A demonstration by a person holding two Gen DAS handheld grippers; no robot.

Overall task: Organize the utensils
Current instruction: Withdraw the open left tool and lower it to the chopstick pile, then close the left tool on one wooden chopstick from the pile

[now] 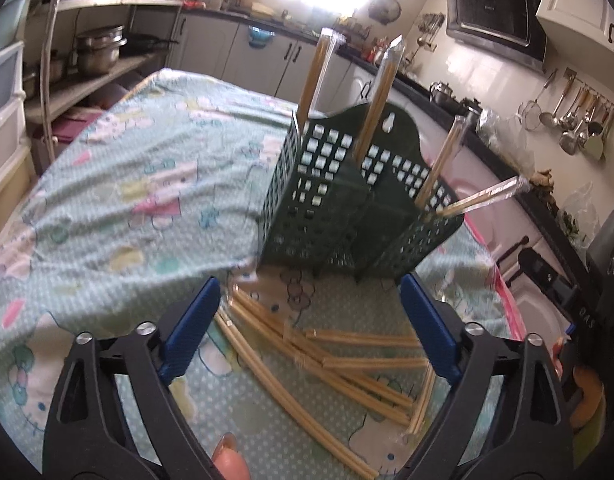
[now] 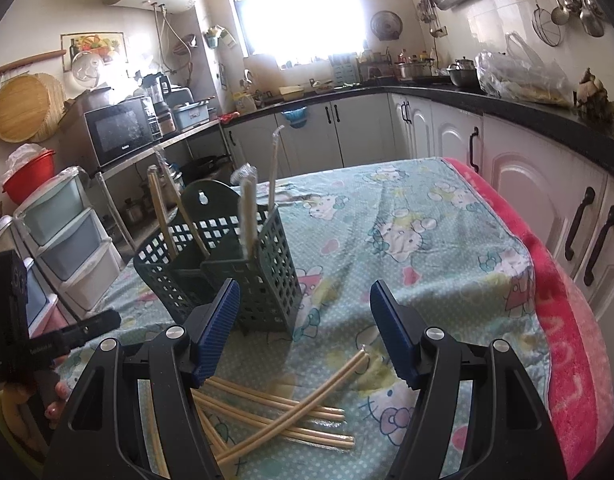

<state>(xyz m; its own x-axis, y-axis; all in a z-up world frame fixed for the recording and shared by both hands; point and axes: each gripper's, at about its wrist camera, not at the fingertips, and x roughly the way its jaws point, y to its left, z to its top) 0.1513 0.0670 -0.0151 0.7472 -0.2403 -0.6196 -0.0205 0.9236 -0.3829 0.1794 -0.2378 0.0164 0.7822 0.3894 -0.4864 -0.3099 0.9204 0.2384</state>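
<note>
A dark green perforated utensil holder [image 1: 347,204] stands on the table and holds several plastic-wrapped chopstick pairs [image 1: 377,96] standing upright. It also shows in the right wrist view [image 2: 231,264]. A loose pile of wrapped chopstick pairs [image 1: 339,360] lies on the cloth in front of the holder, below both grippers; the right wrist view shows the pile [image 2: 283,412] too. My left gripper [image 1: 309,328] is open and empty above the pile. My right gripper [image 2: 305,332] is open and empty above the pile, just right of the holder.
The table wears a pale green cartoon-print cloth [image 2: 407,232] with a pink towel edge [image 2: 563,312] at the right. Kitchen cabinets [image 2: 447,132] and a dark counter run behind. Storage drawers [image 2: 67,240] and a microwave [image 2: 119,128] stand at the left.
</note>
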